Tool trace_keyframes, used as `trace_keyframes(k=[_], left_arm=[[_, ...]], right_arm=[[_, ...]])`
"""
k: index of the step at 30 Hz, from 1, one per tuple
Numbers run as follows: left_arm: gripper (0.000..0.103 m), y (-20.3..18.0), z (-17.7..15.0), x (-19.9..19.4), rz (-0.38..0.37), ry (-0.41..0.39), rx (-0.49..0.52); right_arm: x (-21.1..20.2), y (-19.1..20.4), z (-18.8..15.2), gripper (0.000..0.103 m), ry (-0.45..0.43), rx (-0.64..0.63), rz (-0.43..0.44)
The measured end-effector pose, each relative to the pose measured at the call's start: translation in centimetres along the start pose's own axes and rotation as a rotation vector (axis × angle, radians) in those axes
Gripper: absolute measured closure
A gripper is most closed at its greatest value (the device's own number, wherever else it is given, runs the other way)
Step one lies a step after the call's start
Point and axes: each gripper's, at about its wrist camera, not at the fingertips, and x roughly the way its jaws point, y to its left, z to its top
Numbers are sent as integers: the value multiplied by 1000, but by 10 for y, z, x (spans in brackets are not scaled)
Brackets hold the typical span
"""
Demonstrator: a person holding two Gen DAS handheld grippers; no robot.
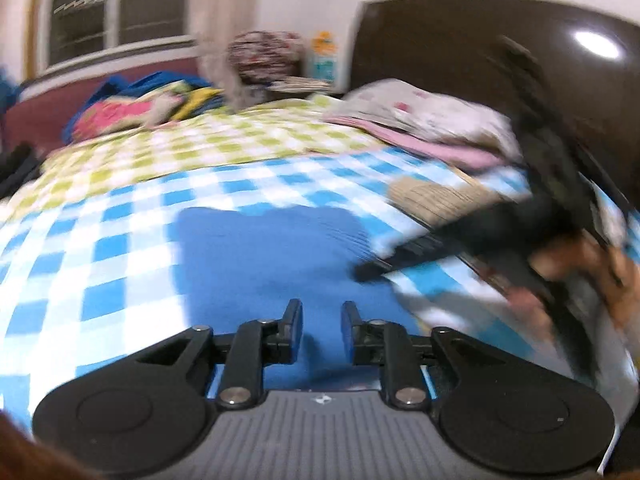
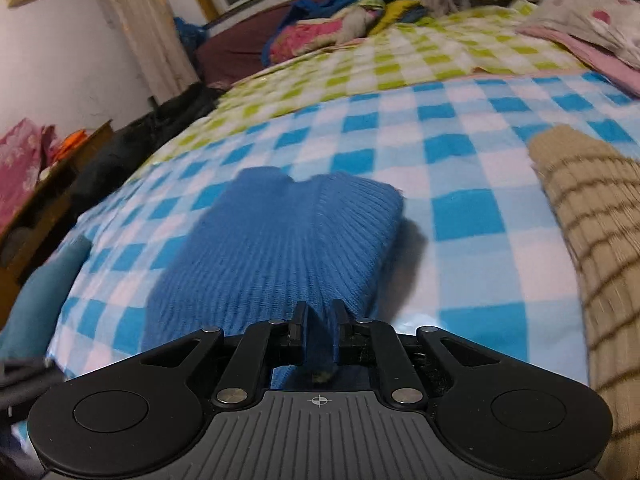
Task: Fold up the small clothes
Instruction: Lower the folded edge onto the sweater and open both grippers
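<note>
Right wrist view looks across a bed (image 2: 460,128) covered by a blue-and-white checked sheet, with a green-and-white checked sheet (image 2: 400,60) beyond it. On the blue checks lies a blue ribbed knit garment (image 2: 272,240), its far part flat on the sheet and its near edge gathered into a raised ridge. To its right, apart from it, lies a beige striped knit garment (image 2: 592,216). At the far side of the bed sits a heap of bright clothes (image 2: 340,24), and at the upper right a pale spotted pillow (image 2: 592,16) on pink cloth.

The right gripper (image 2: 320,320) is closed narrowly on the near ridge of the blue garment; the knit stands pinched between its two black fingers (image 2: 298,328).

Left wrist view is blurred. It shows the same blue garment (image 1: 272,256) spread on the checked sheet just ahead. The left gripper (image 1: 322,324) has its fingers parted with a clear gap, nothing between them, over the near edge of the blue cloth; whether it touches the cloth cannot be told. At the right edge the other gripper shows as a dark smear (image 1: 500,236) over the garment's right side.
</note>
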Motion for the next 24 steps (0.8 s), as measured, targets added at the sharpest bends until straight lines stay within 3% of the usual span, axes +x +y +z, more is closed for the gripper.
trace_keyframes(k=[3,5,8,10,12,13,18,24], left_arm=[[61,27,8,12,75,-21,-91],[58,47,12,22,81,-8,-163],[54,70,11,37,70,17,-239],[50,77,10,46,50,23,-270],[46,80,8,51,36,20,-283],[44,80,7,49,36,13,-282],[30,80,5,63,12,21,-264],[25,90,2,80,-40,48,-317]], right_arm=[[0,-1,-1,94,-7,13,-6],[-2,1,-1,93,-25,21,-4],[-8,-4,1,81,-54,75,41],[-9,-6,3,64,-67,96,58],[-10,-4,4,47,-92,78,15],[-10,-3,5,45,-104,68,-10],[11,-15,6,45,-46,127,25],[24,-26,7,45,-23,191,76]])
